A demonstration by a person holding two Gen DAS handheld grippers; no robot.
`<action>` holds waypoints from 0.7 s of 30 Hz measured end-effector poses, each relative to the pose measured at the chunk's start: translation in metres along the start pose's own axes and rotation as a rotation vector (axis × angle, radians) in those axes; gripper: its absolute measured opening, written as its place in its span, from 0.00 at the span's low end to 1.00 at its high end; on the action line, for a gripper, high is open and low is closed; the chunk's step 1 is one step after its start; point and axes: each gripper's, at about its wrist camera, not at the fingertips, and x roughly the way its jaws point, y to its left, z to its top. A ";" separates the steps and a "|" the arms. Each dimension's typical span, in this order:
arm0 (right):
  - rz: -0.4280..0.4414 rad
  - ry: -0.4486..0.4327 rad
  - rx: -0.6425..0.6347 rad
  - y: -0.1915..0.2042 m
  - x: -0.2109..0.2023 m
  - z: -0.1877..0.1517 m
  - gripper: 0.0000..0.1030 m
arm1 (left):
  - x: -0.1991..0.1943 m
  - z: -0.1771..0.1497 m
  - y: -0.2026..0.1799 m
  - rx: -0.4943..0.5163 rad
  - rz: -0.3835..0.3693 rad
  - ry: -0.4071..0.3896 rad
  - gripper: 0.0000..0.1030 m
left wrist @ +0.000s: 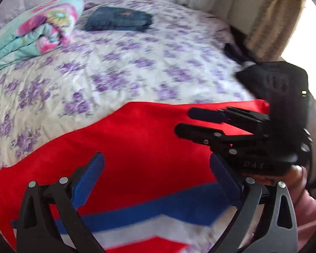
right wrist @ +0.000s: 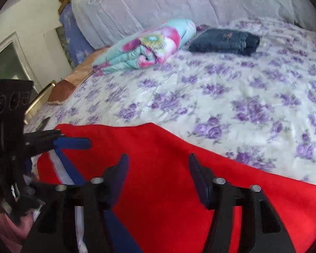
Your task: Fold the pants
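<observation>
Red pants with blue and white stripes lie spread on the floral bed near its front edge; they also show in the right wrist view. My left gripper is open and empty, hovering over the red cloth. My right gripper is open and empty above the pants. The right gripper also shows at the right of the left wrist view, with a gap between its fingers. The left gripper shows at the left of the right wrist view, over the striped edge.
A folded pair of dark jeans lies at the far side of the bed, also in the right wrist view. A rolled flowered blanket sits beside it. A curtain hangs at the right, and a wall stands behind.
</observation>
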 end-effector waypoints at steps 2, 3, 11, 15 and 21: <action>0.055 0.026 0.050 -0.011 0.003 -0.006 0.52 | 0.015 0.000 0.013 -0.063 0.017 0.044 0.95; 0.075 0.021 0.066 -0.015 0.001 -0.009 0.51 | 0.019 -0.001 0.019 -0.087 -0.002 0.056 0.95; -0.158 -0.078 0.178 -0.118 -0.087 -0.046 0.46 | -0.004 -0.016 0.046 -0.032 0.164 0.027 0.95; -0.362 -0.149 0.309 -0.186 -0.142 -0.080 0.17 | -0.023 -0.028 0.072 -0.033 0.211 0.018 0.93; -0.432 -0.199 0.294 -0.144 -0.156 -0.080 0.48 | -0.040 -0.030 0.069 -0.048 0.250 0.011 0.92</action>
